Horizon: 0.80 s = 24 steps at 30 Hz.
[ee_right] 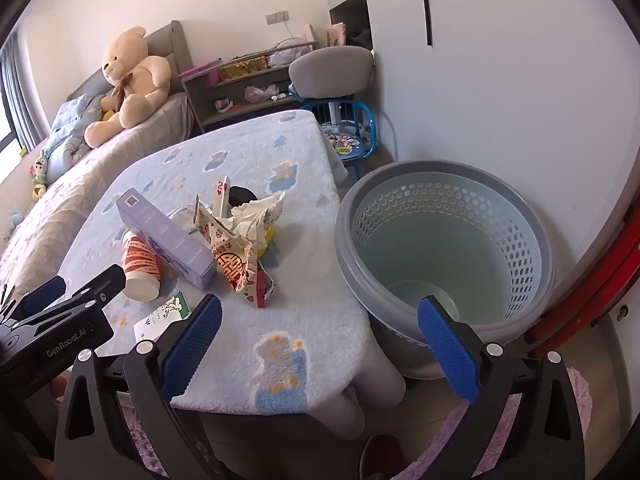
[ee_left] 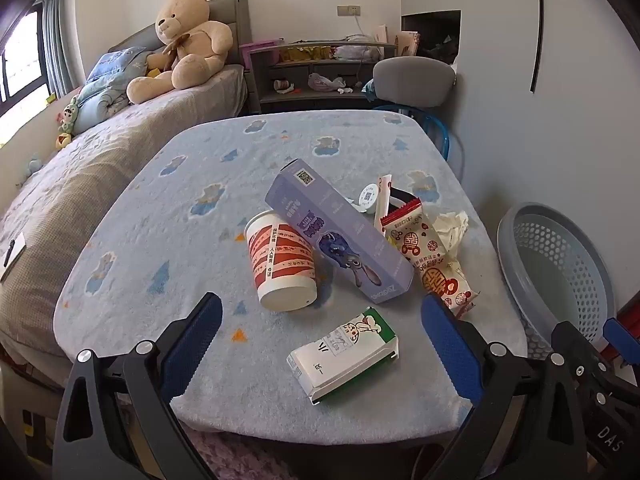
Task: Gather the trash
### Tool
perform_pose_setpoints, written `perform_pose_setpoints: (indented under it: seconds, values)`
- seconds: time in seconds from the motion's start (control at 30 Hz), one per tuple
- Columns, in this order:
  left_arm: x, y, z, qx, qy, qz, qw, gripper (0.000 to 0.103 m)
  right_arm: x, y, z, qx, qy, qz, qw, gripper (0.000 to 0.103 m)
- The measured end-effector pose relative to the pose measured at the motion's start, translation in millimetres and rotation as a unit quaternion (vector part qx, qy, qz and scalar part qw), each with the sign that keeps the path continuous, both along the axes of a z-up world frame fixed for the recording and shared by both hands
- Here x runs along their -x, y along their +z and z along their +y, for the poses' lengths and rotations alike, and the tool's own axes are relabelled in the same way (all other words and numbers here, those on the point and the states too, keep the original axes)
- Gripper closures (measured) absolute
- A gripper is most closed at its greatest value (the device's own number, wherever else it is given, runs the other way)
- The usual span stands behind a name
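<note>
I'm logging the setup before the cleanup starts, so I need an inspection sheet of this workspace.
Surface: table under a fleecy blue patterned cover.
Job's things: paper cup on its side; purple box leaning across it; small milk carton lying nearest; red-and-white snack wrapper; crumpled tissue; grey perforated basket beside the table, no trash visible inside.
Clutter: small round white item behind the box.
Grippers: left gripper open above the carton; right gripper open, between table edge and basket.
Cables: white cord hanging from the wall socket.
Surroundings: bed with teddy bear, shelf unit, grey chair.
</note>
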<state>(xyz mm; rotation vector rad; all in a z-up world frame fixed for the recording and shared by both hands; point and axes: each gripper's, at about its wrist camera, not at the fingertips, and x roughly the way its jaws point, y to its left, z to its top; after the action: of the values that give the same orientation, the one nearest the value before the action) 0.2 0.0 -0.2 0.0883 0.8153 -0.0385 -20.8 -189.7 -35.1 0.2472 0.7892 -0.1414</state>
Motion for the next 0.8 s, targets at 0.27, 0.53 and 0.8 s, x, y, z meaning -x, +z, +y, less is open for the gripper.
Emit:
perform_pose_setpoints:
  seconds: [0.27,0.53,0.8]
  values:
    - [-0.3,-0.3,0.4,0.003,0.001,-0.001,1.0,0.008,4.7,6.7,-0.7,0.001,0.0,-0.006,1.0,0.007]
    - [2.2,2.7,-0.9,0.002,0.0,-0.004,1.0,0.008,7.6,12.3,-3.9,-0.003,0.0,-0.012,1.0,0.007]
    - [6.0,3.8,-0.9,0.002,-0.001,-0.003,1.0,0.008,10.3,10.3,-1.9,-0.002,-0.004,-0.017,1.0,0.007]
